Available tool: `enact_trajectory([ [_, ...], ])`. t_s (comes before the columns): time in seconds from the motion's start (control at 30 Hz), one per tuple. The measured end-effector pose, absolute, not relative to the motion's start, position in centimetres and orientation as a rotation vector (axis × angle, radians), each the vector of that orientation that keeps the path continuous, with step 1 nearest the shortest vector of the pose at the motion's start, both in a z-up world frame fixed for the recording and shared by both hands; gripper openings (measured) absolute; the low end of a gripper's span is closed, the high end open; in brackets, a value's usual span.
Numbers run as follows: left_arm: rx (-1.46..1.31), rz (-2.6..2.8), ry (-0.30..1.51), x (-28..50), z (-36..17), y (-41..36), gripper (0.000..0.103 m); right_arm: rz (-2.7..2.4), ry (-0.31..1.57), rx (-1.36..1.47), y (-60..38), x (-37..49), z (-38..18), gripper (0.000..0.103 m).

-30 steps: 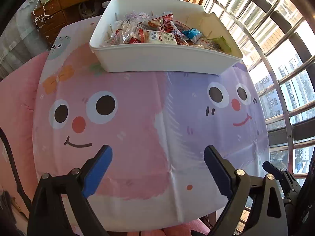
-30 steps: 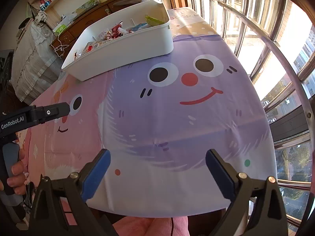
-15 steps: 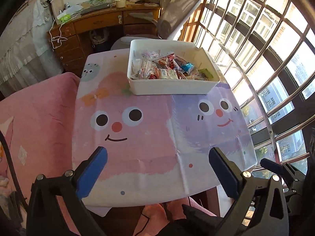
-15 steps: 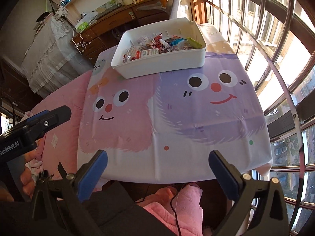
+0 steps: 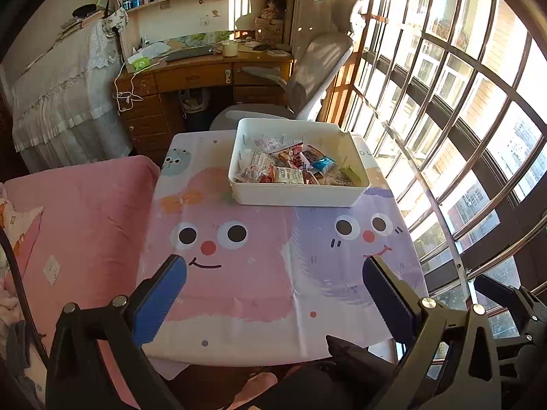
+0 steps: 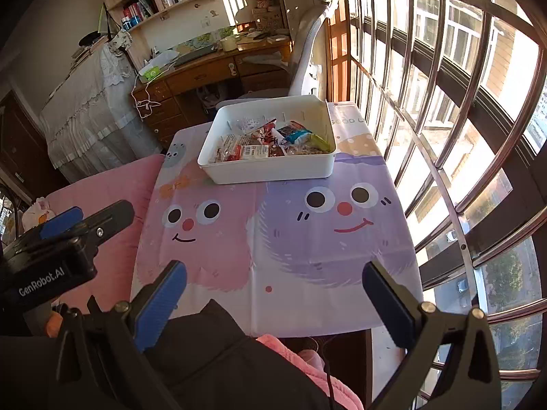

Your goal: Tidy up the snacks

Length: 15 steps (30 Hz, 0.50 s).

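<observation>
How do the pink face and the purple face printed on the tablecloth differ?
The pink face lies on the left half; the purple face on the right, by the window. The pink face's smile is a thin dark curve; the purple face's is red. The white bin overlaps the top of both. Both have round eyes and a red nose.

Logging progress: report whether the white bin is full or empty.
Partly full: the white bin holds a layer of snack packets below its rim.
</observation>
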<state>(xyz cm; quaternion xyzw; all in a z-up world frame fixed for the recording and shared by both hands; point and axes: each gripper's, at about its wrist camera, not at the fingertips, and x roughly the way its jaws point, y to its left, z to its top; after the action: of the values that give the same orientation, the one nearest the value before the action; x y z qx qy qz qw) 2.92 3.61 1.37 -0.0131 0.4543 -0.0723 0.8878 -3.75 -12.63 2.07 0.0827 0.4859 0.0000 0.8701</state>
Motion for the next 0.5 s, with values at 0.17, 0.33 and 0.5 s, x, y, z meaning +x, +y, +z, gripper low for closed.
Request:
enact_trajectory([
  [0.17,-0.019,-0.093,0.913,2.1,1.7,3.5,0.102,0.014,0.981,0.175,-13.0,-3.9,2.1,0.103],
  [0.33,-0.016,-0.049,0.889,1.8,1.7,3.5,0.102,0.019,0.966,0.154,-12.7,-4.1,2.2,0.103],
  [0.5,-0.006,-0.051,0.870,1.6,2.1,3.1,0.102,0.017,0.957,0.150,-12.9,-4.0,2.4,0.103],
])
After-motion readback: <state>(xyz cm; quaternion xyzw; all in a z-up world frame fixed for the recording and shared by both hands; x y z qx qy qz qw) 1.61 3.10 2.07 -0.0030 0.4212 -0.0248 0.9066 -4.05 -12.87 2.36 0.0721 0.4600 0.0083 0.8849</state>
